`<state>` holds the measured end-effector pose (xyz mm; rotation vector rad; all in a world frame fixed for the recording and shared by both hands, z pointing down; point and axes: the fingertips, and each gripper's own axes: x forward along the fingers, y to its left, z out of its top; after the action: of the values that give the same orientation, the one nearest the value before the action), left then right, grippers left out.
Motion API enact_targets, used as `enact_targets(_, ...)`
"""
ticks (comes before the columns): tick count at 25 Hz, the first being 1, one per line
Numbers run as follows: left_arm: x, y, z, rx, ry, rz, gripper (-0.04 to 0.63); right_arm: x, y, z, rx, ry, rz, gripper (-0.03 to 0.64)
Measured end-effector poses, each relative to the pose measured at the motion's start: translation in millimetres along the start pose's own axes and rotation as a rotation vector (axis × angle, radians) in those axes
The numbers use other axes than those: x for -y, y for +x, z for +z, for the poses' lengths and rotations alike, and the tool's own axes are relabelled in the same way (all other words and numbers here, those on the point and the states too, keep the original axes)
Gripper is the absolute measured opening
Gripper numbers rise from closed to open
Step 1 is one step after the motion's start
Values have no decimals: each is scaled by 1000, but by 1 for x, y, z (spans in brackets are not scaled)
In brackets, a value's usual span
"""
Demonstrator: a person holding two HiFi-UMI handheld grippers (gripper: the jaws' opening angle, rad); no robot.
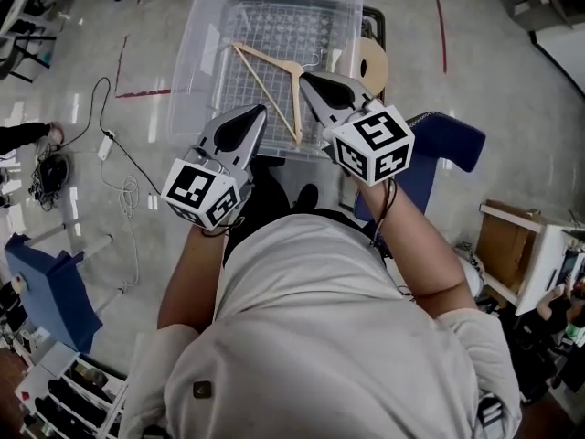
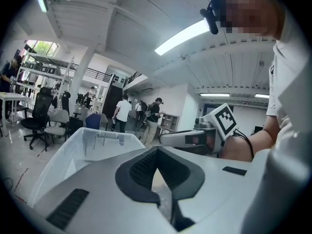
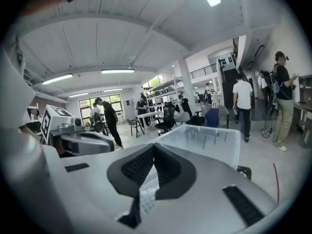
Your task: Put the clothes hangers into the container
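Pale, glossy floor [image 1: 475, 71], seen from above. Red tape lines [image 1: 441, 35] are stuck to it on either side of a clear container [image 1: 196, 62]; what the container rests on cannot be made out. A wooden clothes hanger [image 1: 274, 67] lies flat on the container's gridded bottom. A round wooden stool [image 1: 373, 62] stands just beside the container's right edge. To the left, a white power strip [image 1: 107, 138] and its black cable [image 1: 91, 108] lie on the floor.

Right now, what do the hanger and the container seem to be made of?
The hanger looks like pale, bare wood: tan, matte arms; its hook seems thin metal. The container looks like clear, glossy plastic: the floor shows through its walls.
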<state>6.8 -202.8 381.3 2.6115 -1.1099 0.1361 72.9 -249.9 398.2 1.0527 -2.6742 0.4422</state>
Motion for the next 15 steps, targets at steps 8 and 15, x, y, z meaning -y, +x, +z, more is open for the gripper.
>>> enact_targets(8,44,-27,34,86,29,22,17,-36,-77,29,124,-96,21,20)
enact_targets(15,72,-61,46,92,81,67,17,-65,-112,39,173,-98,65,20)
